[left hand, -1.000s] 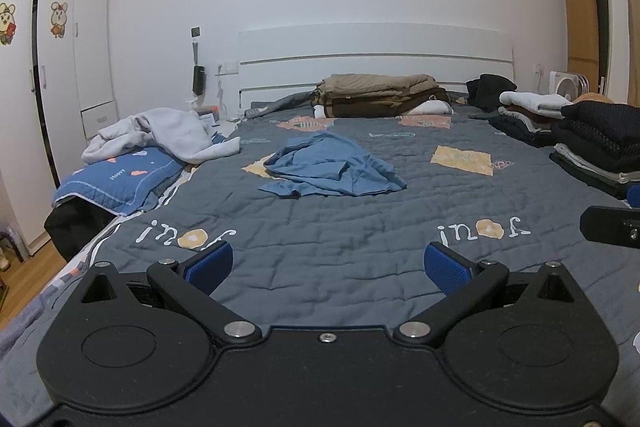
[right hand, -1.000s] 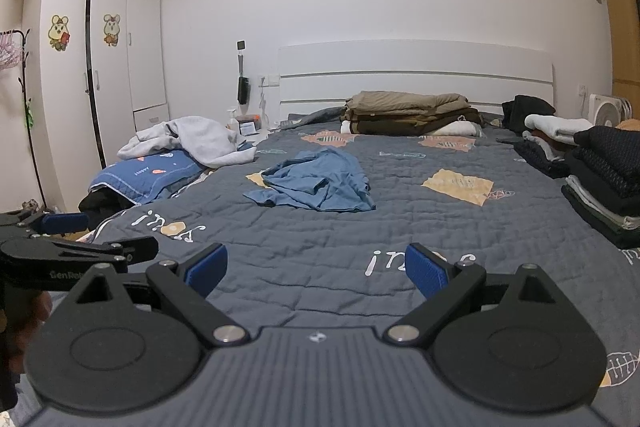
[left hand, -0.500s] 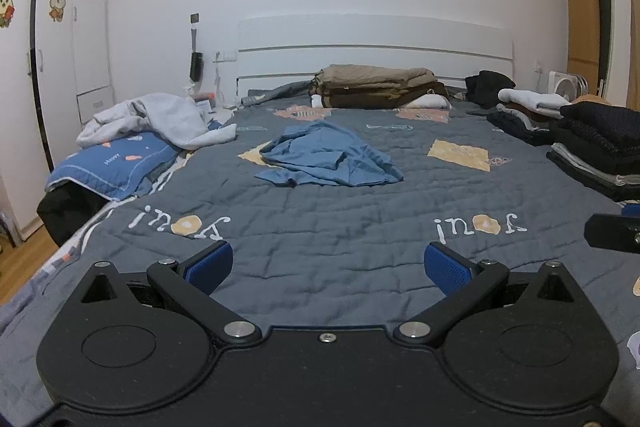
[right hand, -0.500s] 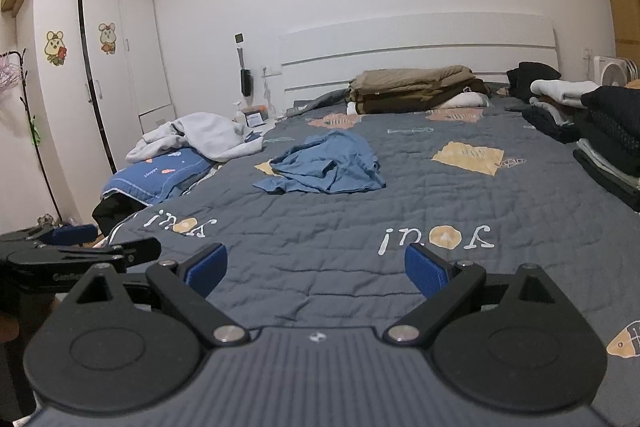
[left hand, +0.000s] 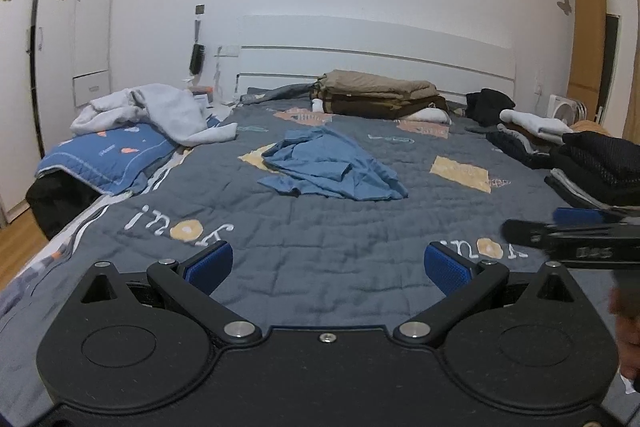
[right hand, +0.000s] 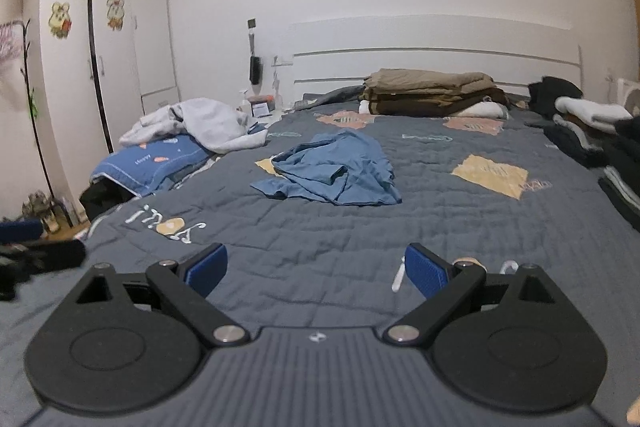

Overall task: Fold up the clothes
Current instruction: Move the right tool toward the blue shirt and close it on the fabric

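Note:
A crumpled blue shirt [left hand: 332, 167] lies in the middle of the grey quilted bed [left hand: 320, 235]; it also shows in the right wrist view [right hand: 332, 171]. My left gripper [left hand: 326, 265] is open and empty, low over the foot of the bed, well short of the shirt. My right gripper [right hand: 316, 269] is open and empty, also over the foot of the bed. The right gripper shows blurred at the right edge of the left wrist view [left hand: 572, 239]. The left gripper shows blurred at the left edge of the right wrist view [right hand: 36, 251].
A pale grey garment [left hand: 160, 111] lies on a blue pillow [left hand: 104, 155] at the left. Folded brown bedding [left hand: 380, 95] sits by the white headboard [left hand: 376, 43]. Stacks of folded dark clothes [left hand: 592, 163] line the right side. A white wardrobe [right hand: 92, 47] stands at the left.
Both grippers have moved forward over the bed, so the blue shirt looks closer. The right gripper reaches further into the left wrist view. Both stay open.

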Motion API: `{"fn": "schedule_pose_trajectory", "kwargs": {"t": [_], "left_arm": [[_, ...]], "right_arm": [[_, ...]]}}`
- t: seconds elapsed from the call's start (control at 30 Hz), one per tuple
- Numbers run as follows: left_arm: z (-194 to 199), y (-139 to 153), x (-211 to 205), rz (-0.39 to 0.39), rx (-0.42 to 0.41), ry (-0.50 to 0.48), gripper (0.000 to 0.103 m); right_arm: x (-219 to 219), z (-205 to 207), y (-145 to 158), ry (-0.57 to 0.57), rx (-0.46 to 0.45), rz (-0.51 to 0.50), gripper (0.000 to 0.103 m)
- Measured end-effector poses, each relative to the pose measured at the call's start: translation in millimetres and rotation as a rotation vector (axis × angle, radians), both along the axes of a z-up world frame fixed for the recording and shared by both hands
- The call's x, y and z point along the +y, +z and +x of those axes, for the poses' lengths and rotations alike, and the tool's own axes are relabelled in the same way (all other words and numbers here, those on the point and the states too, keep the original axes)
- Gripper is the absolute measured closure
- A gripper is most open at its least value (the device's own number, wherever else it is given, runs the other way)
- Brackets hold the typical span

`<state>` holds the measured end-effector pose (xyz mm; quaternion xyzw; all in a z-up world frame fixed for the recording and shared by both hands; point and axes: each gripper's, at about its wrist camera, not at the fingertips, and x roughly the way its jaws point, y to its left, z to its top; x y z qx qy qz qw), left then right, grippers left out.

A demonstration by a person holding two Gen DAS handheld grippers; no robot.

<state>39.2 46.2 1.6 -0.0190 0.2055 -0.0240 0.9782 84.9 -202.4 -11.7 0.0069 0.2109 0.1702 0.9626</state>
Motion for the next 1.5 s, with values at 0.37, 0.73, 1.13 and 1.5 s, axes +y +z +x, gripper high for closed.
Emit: {"fn": "schedule_pose_trajectory", "kwargs": {"t": [0.37,0.73,1.13,1.5], "left_arm": [[116.3,-72.8,7.6,0.043,-0.013,-0.063,0.000],[208.9,-123.7,12.0,0.032,-0.080,-0.118,0.000],[234.2,-149.9,43.2,0.008,-0.087,-0.084,0.000],[239.3,-151.4,46.8,0.009,-0.090,-0.071,0.000]], "right_arm": [[23.5,110.3,-42.2,0.012,0.013,-0.007,0.008],[43.1,219.8,-101.1,0.030,-0.039,0.001,0.008],[70.1,305.6,-132.6,0.107,-0.086,-0.052,0.009],[98.5,361.6,-154.5,0.106,0.004,-0.143,0.023]]}}
